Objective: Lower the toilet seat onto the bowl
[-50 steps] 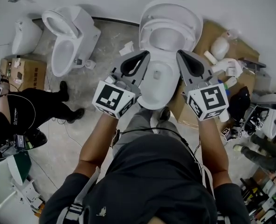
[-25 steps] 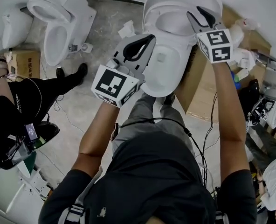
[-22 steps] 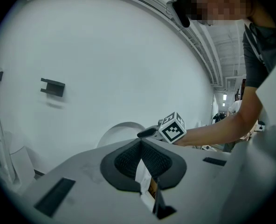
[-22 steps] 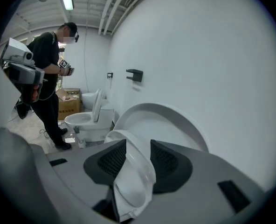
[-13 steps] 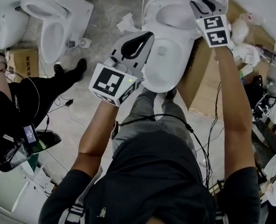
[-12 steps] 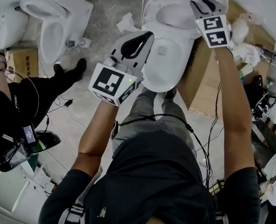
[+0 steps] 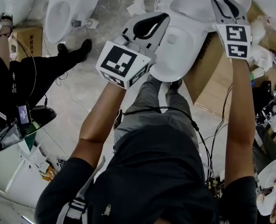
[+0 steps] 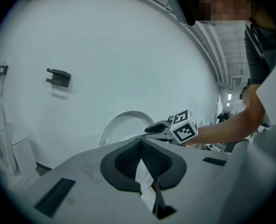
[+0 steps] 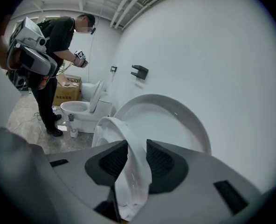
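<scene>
Slippage is the main risk: the right gripper, its jaws having just been closing, pinches the half-raised toilet seat between lid and bowl. The smooth rim could slide free and slam. The left gripper is clenched empty at the left

The toilet seat and its lid are glossy white, and the wall is a flat white. The left gripper has a pale grey shell with black, finely ribbed pads. Its marker cube is white with black square patterns. The cardboard box is brown, and the floor is mottled grey.
</scene>
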Motion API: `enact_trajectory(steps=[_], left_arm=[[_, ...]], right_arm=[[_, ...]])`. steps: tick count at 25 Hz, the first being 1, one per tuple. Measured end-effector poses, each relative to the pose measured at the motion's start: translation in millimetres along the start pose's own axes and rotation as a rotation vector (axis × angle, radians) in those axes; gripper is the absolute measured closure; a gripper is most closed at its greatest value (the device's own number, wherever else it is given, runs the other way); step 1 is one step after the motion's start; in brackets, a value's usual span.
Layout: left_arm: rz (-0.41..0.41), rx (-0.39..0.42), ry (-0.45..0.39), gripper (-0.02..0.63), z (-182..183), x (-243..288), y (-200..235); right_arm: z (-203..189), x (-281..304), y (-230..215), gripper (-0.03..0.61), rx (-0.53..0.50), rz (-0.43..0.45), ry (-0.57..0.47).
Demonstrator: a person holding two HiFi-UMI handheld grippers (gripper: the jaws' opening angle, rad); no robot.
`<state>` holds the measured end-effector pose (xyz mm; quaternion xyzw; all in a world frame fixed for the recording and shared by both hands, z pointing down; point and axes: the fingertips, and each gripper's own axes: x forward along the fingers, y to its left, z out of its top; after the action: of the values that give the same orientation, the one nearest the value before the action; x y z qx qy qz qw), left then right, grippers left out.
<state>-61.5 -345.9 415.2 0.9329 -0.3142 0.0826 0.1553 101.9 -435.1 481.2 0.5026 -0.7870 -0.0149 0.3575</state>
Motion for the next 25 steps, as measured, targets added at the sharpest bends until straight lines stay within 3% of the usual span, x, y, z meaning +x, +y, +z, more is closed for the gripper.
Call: enact_trajectory(steps=[25], left_arm=[[0.046, -0.019, 0.075, 0.611, -49, -13, -30]], right_arm=[[-10, -79, 91, 0.451, -0.046, 0.171, -0.046]])
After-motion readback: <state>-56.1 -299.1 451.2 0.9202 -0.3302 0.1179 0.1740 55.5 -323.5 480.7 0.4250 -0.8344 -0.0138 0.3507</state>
